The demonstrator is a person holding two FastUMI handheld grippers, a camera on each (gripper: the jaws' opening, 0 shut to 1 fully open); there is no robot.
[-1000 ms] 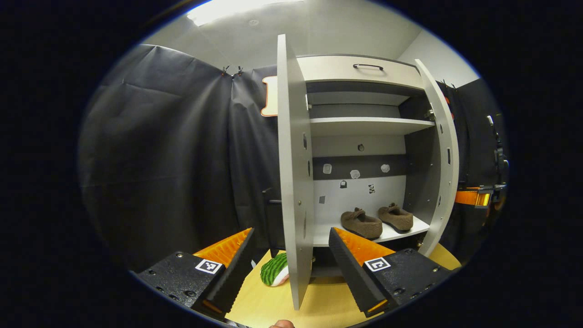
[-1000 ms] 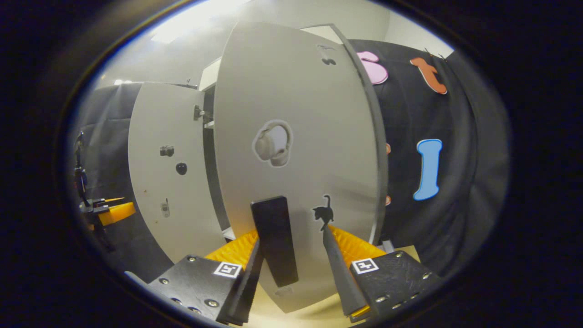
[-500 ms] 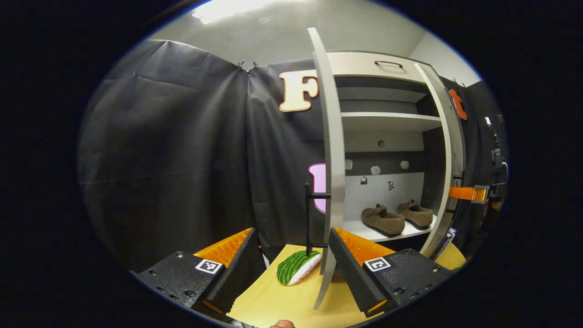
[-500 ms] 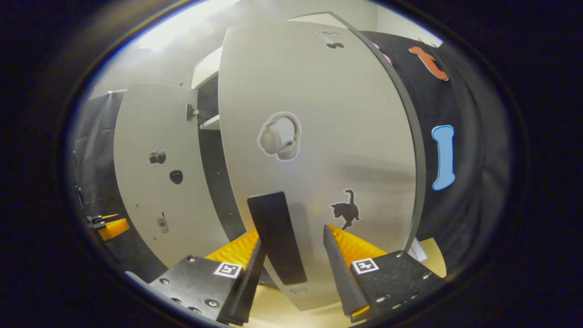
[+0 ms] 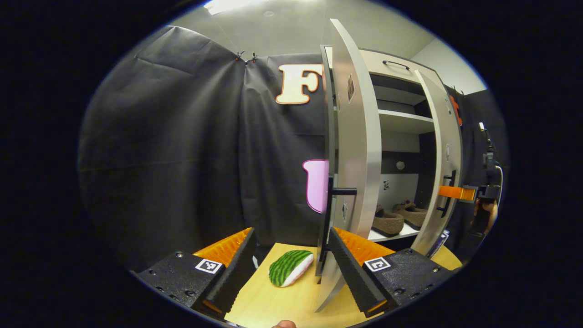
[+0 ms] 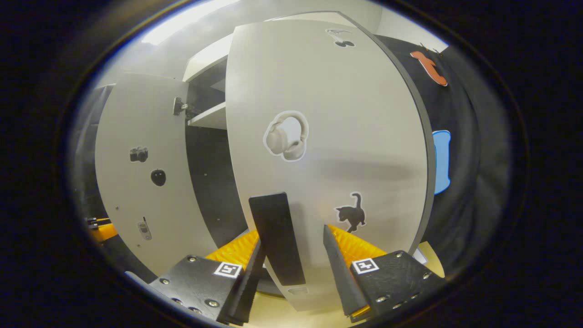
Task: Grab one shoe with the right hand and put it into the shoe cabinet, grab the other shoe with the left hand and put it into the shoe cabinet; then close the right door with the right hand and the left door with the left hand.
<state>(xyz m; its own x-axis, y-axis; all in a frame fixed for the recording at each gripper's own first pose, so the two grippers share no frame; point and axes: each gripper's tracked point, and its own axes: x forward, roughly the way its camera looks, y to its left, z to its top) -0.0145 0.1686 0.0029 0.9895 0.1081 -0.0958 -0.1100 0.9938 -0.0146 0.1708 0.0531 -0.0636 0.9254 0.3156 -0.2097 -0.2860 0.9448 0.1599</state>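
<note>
We judge the shoe steps done: both shoes sit side by side on the lower shelf inside the shoe cabinet, at the centre right of the left gripper view, so only the doors are left to close. In the right gripper view our right tongs stand wide apart, straddling the dark handle at the bottom centre of the right door; neither finger presses on it, which suits pushing the panel shut rather than pulling. That door stands partly swung in, a dark gap left between it and the left door at the frame's left. In the left gripper view our left tongs are also wide and hold nothing, placed low at the left door's outer edge, near its handle, probably ready to push. A watermelon slice lies on the table between the fingers, apart from the door.
</note>
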